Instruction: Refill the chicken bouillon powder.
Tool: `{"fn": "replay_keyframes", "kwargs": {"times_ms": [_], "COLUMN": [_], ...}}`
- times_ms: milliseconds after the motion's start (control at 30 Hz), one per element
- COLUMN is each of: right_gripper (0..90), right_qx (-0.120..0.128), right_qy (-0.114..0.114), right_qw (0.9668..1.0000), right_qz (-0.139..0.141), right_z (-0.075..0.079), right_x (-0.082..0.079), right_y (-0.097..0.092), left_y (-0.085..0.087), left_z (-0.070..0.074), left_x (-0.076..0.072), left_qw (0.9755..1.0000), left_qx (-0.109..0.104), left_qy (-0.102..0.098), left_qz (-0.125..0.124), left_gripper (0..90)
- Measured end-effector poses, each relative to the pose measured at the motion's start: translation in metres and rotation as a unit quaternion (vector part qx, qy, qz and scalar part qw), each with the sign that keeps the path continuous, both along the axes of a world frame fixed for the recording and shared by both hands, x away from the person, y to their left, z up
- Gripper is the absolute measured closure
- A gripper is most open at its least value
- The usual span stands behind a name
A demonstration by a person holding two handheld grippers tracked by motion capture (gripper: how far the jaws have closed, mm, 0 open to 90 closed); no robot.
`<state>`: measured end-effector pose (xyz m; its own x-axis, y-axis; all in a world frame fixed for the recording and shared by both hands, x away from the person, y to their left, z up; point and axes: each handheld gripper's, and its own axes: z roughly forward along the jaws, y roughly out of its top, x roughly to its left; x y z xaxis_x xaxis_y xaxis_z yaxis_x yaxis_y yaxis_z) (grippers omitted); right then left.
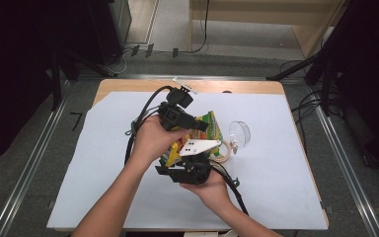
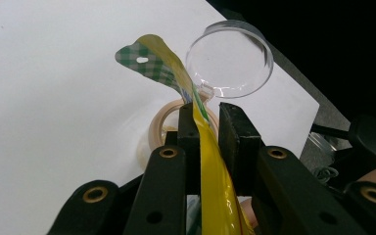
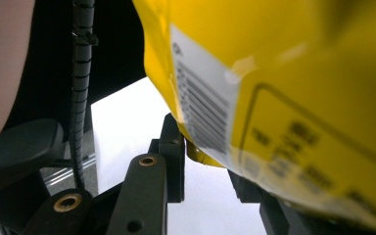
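Counted on the sheet (image 1: 103, 163): one bag (image 1: 208, 123), one tape roll (image 1: 223, 153), one clear lid (image 1: 240, 133), two grippers (image 1: 200, 125) (image 1: 177, 170).

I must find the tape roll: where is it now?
In the high view the tape roll lies on the white sheet, right of the yellow bag and beside the clear lid.

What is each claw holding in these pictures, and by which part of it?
Both hold the yellow and green plastic snack bag. The left claw pinches its flat sealed edge; the right claw grips a lower corner near the barcode.
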<state>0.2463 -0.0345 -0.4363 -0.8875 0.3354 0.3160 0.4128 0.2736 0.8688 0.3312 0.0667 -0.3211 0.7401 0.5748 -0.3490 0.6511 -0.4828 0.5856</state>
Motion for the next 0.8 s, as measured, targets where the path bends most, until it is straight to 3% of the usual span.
{"fn": "replay_keyframes", "kwargs": {"times_ms": [367,800], "right_gripper": [72.3,72.3], "right_qx": [-0.005,0.004], "right_qy": [-0.004,0.000], "right_qw": [1.0000,1.0000], "right_qz": [-0.002,-0.004], "right_z": [-0.0007,0.0005], "right_x": [-0.0001,-0.0019], "right_y": [-0.0005,-0.0008], "left_y": [0.0009,-0.0018], "left_z": [-0.0012,0.0018], "left_x": [0.0002,-0.0026], "left_qw": [0.9999,1.0000], "left_qx": [-0.010,-0.005], "left_qy": [0.003,0.000], "left_qz": [0.001,0.002], "left_gripper": [81.0,80.7]}}
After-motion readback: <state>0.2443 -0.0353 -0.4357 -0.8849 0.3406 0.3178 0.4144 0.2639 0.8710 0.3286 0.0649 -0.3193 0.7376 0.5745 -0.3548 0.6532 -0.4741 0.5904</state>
